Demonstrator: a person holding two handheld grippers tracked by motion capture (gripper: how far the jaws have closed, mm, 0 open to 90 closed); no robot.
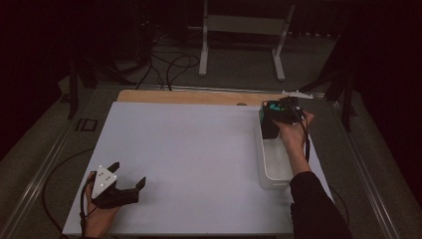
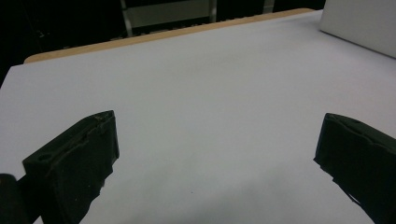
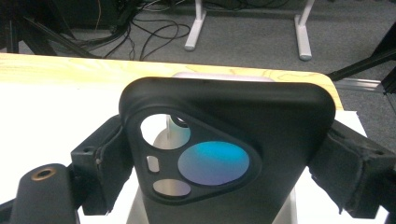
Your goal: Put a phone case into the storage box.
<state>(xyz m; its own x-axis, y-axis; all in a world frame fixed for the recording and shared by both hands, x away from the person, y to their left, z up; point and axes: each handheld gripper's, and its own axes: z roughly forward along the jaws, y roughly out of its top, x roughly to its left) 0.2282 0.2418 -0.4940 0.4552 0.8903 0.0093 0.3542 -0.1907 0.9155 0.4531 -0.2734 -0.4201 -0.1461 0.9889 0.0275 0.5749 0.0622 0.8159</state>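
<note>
A thin, light, flexible black phone case with a triangular camera cut-out (image 3: 224, 154) is shown pinched by its side edges in the right gripper (image 3: 224, 163) above the clear plastic bin (image 1: 274, 175), while the left gripper (image 1: 130, 177) rests wide open on the white table (image 1: 199, 149).

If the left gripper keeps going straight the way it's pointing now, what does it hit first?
Probably nothing soon: the left gripper, jaws open, faces bare white table. Farther along, the white bin sits off to the right of its line; depth is hard to judge.
</note>
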